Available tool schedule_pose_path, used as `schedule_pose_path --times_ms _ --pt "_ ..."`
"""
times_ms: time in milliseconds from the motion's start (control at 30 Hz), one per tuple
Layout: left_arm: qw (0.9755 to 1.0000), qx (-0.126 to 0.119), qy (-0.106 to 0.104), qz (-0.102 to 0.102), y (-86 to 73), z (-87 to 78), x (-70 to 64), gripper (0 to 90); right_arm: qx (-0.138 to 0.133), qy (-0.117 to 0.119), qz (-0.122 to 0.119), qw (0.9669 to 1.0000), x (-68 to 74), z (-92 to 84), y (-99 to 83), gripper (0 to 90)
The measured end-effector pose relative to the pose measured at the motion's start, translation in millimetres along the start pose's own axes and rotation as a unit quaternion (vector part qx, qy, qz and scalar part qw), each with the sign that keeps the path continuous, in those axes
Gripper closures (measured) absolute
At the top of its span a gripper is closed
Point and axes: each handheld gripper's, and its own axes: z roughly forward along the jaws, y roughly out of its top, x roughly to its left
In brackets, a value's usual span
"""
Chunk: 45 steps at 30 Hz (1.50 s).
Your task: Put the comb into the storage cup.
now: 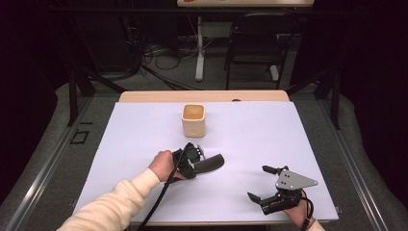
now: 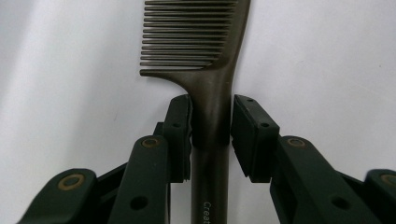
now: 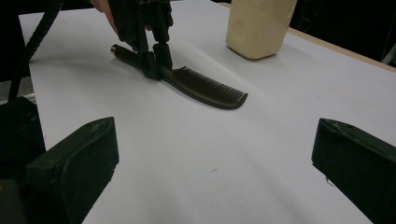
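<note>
One dark comb (image 2: 205, 60) lies flat on the white table cover (image 1: 134, 139), its handle running between the jaws of the left gripper (image 2: 211, 123), its toothed end stretching out just ahead of the fingertips. In the left gripper view one pad sits against the handle while a thin sliver of light shows at the other, so the jaws stand on either side of the neck, drawn in close, not yet visibly clamped. In the right gripper view the comb (image 3: 201, 86) rests fully on the cover beneath that gripper (image 3: 156, 70), so the step in hand looks like the grasp itself, before any lift. Beyond the comb's toothed end, farther from the person, stands a cream square cup (image 1: 194, 119), open at the top and well apart from the claw. Off to the side, the right gripper (image 1: 264, 185) hangs near the table's near edge with its jaws wide apart and nothing between them. Next, in all likelihood: finish the squeeze squarely on the handle, then raise the comb level toward the cup.
</note>
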Motion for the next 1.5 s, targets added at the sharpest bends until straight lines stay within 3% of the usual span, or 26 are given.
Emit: schedule_pose_path --times_ms 167,433,867,1500 --pt "0.9999 0.005 0.006 0.008 0.4 -0.1 -2.4 71.2 0.003 -0.001 0.000 1.0000 -0.4 0.6 -0.2 0.1" --pt "1.0000 -0.006 -0.001 0.004 -2.8 -1.5 -2.3 72.2 0.005 -0.002 0.002 1.0000 -1.1 1.4 -0.6 0.0" --pt "0.9993 -0.037 0.007 0.002 -10.1 -15.8 -8.0 72.3 0.006 -0.003 0.001 1.0000 -0.7 1.3 -0.3 0.0" --pt "0.9942 -0.104 0.022 -0.015 -24.9 -33.2 -6.3 72.3 0.007 -0.005 0.000 1.0000 -0.8 1.5 -0.1 0.0"
